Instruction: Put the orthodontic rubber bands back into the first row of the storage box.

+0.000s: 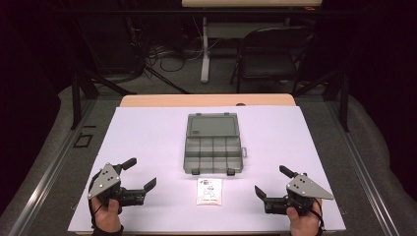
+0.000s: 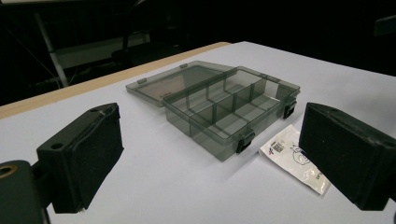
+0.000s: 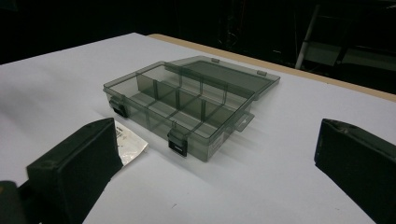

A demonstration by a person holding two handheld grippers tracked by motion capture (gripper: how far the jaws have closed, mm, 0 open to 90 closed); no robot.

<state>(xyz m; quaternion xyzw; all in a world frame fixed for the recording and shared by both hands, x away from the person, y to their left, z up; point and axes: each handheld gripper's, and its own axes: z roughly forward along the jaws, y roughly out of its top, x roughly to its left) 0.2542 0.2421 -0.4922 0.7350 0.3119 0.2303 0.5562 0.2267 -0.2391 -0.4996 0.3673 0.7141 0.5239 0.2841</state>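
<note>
A smoky clear plastic organizer box [image 1: 213, 154] lies open mid-table, its lid folded flat behind it and its several compartments empty; it also appears as the box [image 2: 233, 109] and the box [image 3: 180, 105]. A small white printed packet [image 1: 209, 191] lies flat just in front of it, also seen as the packet [image 2: 294, 156] and the packet [image 3: 128, 144]. My left gripper [image 1: 140, 174] rests at the front left, jaws wide apart and empty. My right gripper [image 1: 275, 182] rests at the front right, jaws equally wide and empty. Both point inward toward the box.
A white sheet [image 1: 147, 132] covers the wooden table [image 1: 206, 100]. Beyond the far edge stand a folding chair [image 1: 268, 59], a table leg [image 1: 204, 49] and cables on the floor. Metal rails [image 1: 54, 162] flank both sides.
</note>
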